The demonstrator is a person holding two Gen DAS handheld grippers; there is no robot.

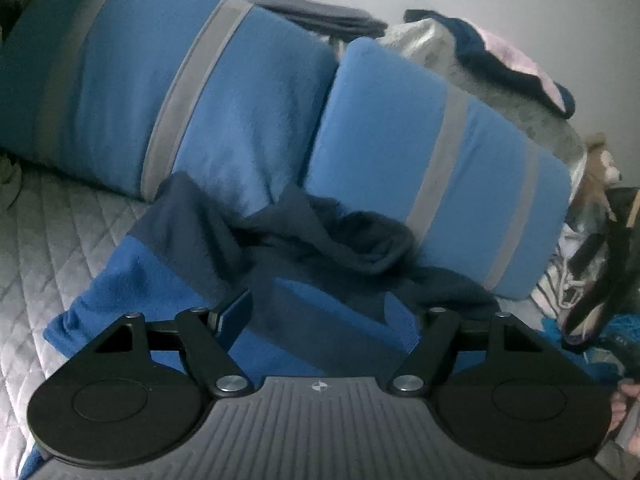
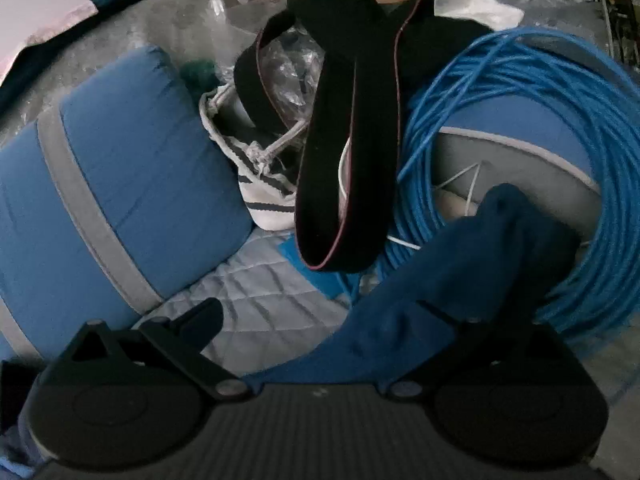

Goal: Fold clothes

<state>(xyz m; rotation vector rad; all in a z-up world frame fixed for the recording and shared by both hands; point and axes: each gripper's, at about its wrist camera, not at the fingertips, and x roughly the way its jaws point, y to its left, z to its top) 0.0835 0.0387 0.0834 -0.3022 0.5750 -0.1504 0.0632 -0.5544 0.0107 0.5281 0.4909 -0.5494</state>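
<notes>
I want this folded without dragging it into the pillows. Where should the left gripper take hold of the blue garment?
My guess: grip the flat blue hem corner lying on the quilt, coming in low from that open side. The dark bunched part is crumpled against the striped pillows, so a pinch there would catch several layers.

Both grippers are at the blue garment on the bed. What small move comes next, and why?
Probably close the left gripper on the blue garment: its jaws stand open with the dark collar bunched between them. The right gripper has cloth draped over one finger.
</notes>
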